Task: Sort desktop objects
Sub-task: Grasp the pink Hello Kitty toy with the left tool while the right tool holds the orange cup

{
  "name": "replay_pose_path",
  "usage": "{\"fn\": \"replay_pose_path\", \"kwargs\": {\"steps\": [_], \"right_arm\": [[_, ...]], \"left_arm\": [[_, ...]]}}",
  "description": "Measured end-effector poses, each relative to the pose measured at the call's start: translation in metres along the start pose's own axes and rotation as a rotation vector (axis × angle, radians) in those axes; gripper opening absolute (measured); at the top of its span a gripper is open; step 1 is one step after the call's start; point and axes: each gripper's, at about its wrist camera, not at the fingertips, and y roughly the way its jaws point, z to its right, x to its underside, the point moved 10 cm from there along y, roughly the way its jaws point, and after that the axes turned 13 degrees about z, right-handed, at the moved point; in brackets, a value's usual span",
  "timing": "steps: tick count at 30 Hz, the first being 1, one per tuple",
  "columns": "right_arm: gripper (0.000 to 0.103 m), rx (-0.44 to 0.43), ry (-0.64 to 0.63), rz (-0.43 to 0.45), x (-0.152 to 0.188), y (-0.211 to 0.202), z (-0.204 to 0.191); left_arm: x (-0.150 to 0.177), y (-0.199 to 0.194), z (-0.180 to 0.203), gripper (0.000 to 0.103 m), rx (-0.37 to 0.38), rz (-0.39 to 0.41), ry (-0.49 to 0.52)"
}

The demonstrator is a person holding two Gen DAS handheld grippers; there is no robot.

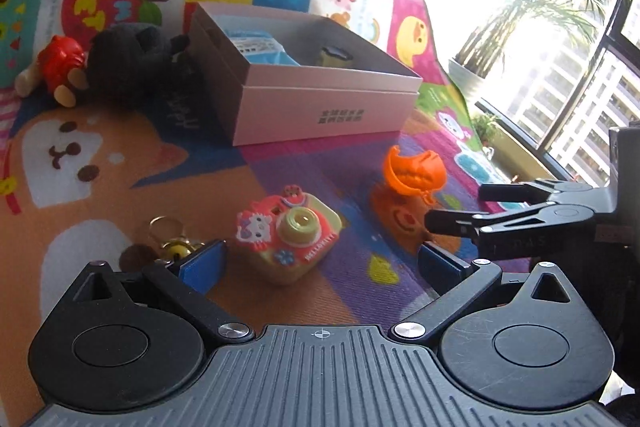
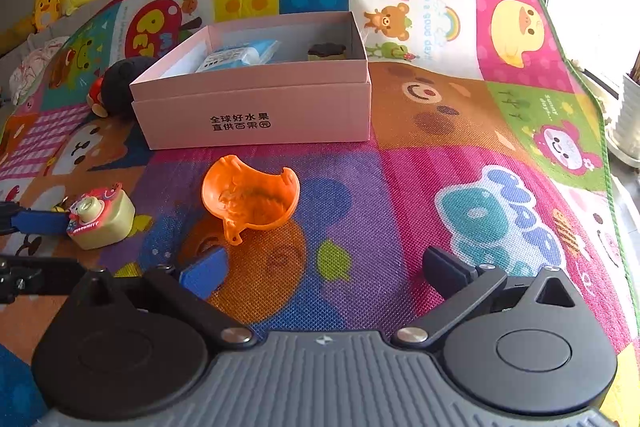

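Between left tool (image 1: 320, 259) fingers, wide open, nothing held: toy camera (image 1: 289, 239), 12 o'clock; right tool (image 2: 326, 273) open, empty; orange cup (image 2: 251, 201) at 11.

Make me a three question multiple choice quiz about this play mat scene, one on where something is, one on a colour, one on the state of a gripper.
1. Where is the toy camera?
A. inside the pink box
B. on the mat, ahead of the left gripper
C. on top of the black plush

2. What colour is the cup-shaped shell?
A. orange
B. green
C. white

3. How is the right gripper?
A. shut on the shell
B. shut on nothing
C. open, holding nothing

Answers:
1 B, the camera sits on the mat just past the left gripper, outside the pink box.
2 A, the shell is bright orange.
3 C, its fingers are spread with only mat between them.
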Motion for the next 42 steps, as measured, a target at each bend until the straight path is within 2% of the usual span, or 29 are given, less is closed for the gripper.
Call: {"fn": "replay_pose_path", "kwargs": {"steps": [5, 9, 14, 16, 18, 19, 21, 24, 28, 30, 33, 34, 36, 38, 42], "right_arm": [[0.103, 0.022, -0.024, -0.034, 0.001, 0.003, -0.002], [0.103, 0.037, -0.032, -0.026, 0.001, 0.003, -0.005], [0.103, -0.038, -0.056, -0.01, -0.007, 0.01, -0.027], [0.095, -0.046, -0.08, -0.002, -0.012, 0.018, -0.035], [0.08, -0.061, -0.103, 0.019, -0.017, 0.023, -0.043], [0.075, -0.064, -0.116, 0.029, -0.018, 0.023, -0.047], [0.057, -0.064, -0.143, 0.045, -0.02, 0.021, -0.051], [0.057, -0.046, -0.156, 0.062, -0.02, 0.013, -0.048], [0.057, -0.026, -0.109, 0.052, -0.012, 0.0, -0.03], [0.057, -0.015, -0.089, 0.059, -0.006, -0.006, -0.021], [0.057, -0.006, -0.063, 0.065, -0.004, -0.01, -0.017], [0.057, -0.001, -0.067, 0.064, -0.004, -0.01, -0.017], [0.057, 0.008, -0.086, 0.067, -0.004, -0.01, -0.02], [0.057, -0.005, -0.106, 0.073, -0.003, -0.011, -0.024], [0.062, -0.008, -0.087, 0.069, -0.003, -0.01, -0.022]], "left_arm": [[-0.007, 0.005, -0.016, 0.103, -0.044, 0.011, 0.041], [-0.006, -0.003, -0.027, 0.103, -0.085, 0.002, 0.051], [0.001, -0.014, -0.031, 0.103, -0.126, 0.017, 0.071], [0.002, -0.015, -0.031, 0.103, -0.16, 0.031, 0.07], [0.003, -0.016, -0.031, 0.103, -0.187, 0.034, 0.061], [0.003, -0.016, -0.031, 0.103, -0.198, 0.038, 0.053], [0.003, -0.017, -0.032, 0.103, -0.219, 0.051, 0.038], [0.005, -0.016, -0.03, 0.103, -0.256, 0.035, 0.042], [0.011, -0.011, -0.021, 0.103, -0.332, -0.031, 0.129], [0.009, -0.009, -0.018, 0.103, -0.353, -0.033, 0.091], [0.0, -0.001, -0.012, 0.103, -0.307, 0.009, -0.02], [-0.002, 0.003, -0.012, 0.103, -0.315, 0.013, -0.031], [-0.005, 0.011, -0.012, 0.103, -0.345, 0.022, -0.009], [-0.009, 0.019, -0.011, 0.103, -0.344, 0.029, 0.02], [-0.008, 0.027, 0.001, 0.103, -0.258, 0.023, 0.094]]}}
